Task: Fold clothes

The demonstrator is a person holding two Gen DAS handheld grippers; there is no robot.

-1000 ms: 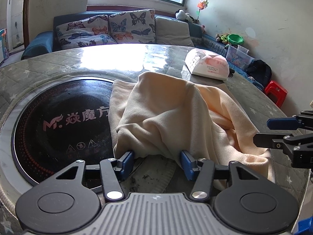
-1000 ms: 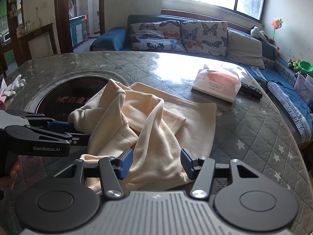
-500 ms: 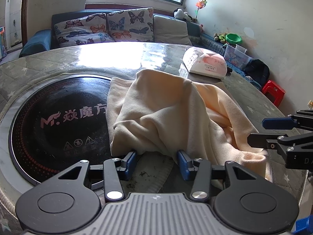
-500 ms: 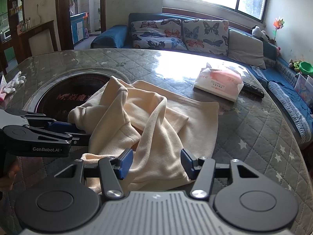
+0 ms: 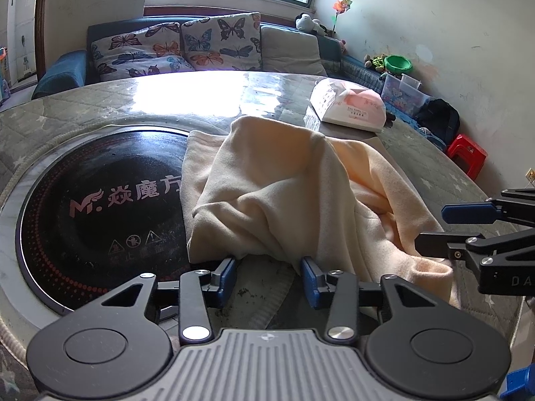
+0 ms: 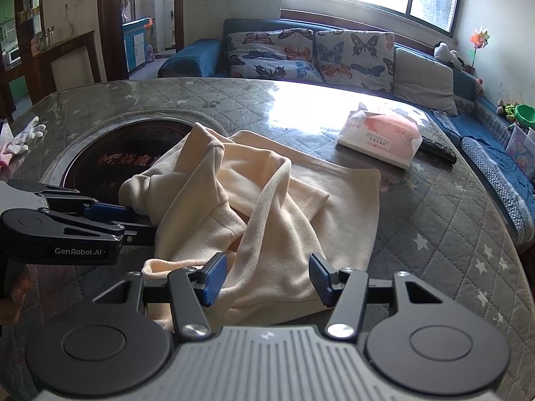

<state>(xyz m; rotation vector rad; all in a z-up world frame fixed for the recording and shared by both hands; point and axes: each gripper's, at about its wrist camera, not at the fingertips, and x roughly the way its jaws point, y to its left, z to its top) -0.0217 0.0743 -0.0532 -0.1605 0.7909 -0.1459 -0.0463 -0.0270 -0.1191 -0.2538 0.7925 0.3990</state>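
Observation:
A cream-coloured garment (image 5: 277, 197) lies crumpled on the round quilted table (image 5: 67, 110), partly over the black hotplate (image 5: 97, 200). It also shows in the right wrist view (image 6: 267, 207). My left gripper (image 5: 269, 275) is open, its blue pads at the garment's near left hem, nothing between them. My right gripper (image 6: 267, 275) is open over the garment's near right edge, empty. Each gripper shows in the other's view, the right gripper (image 5: 448, 227) and the left gripper (image 6: 133, 220).
A pink-and-white tissue pack (image 6: 381, 137) and a black remote (image 6: 438, 148) lie at the table's far right. A white glove (image 6: 25, 135) lies at the far left edge. A sofa with butterfly cushions (image 6: 307, 53) stands behind. A red stool (image 5: 466, 155) stands right.
Both grippers have stayed open and edged slightly closer to the garment's near edge. The garment has not visibly moved.

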